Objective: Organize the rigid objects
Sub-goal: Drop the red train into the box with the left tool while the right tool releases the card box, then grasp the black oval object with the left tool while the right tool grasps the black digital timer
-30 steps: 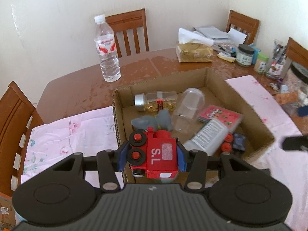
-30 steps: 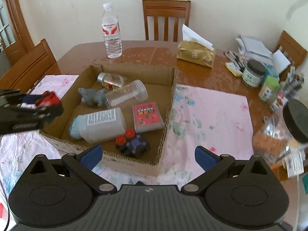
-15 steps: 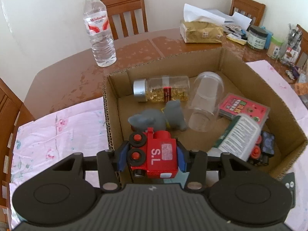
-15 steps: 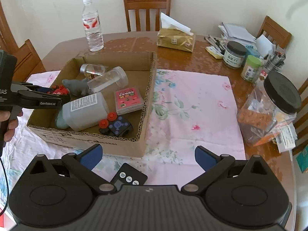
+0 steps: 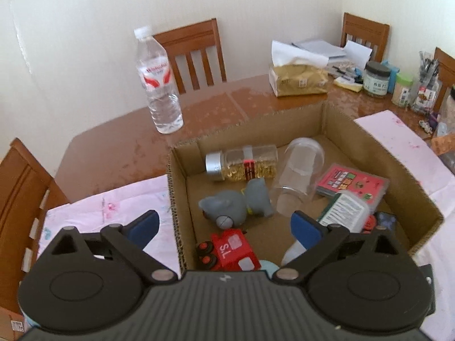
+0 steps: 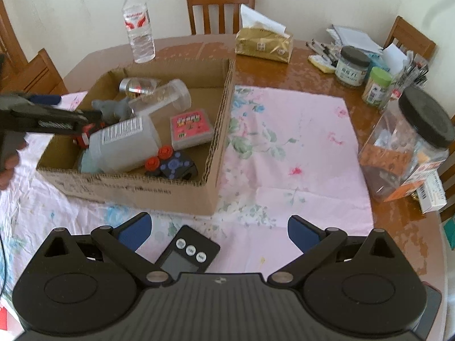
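A cardboard box [image 5: 369, 142] [image 6: 219, 130] sits on the table. The red toy train [image 5: 234, 251] lies loose on the box floor at its near left corner; it is partly hidden in the right wrist view [image 6: 85, 136]. My left gripper [image 5: 223, 227] is open and empty just above it. The box also holds a grey toy [image 5: 236, 203], a glitter jar [image 5: 241, 163], a clear cup [image 5: 298, 173], a pink card box [image 5: 351, 183], a white bottle [image 6: 125, 142] and a dark toy car [image 6: 173, 166]. My right gripper [image 6: 217, 228] is open above a black remote-like device [image 6: 189, 251].
A water bottle [image 5: 159, 82] stands behind the box. A tissue pack [image 6: 264, 44], jars [image 6: 352, 66] and a large black-lidded jar [image 6: 409, 147] crowd the right side. Pink floral cloths [image 6: 290, 142] cover the table. Wooden chairs [image 5: 193, 54] surround it.
My left gripper has opened and let go of the red train, which now lies in the box. My right gripper has drawn back, showing the black device below it.
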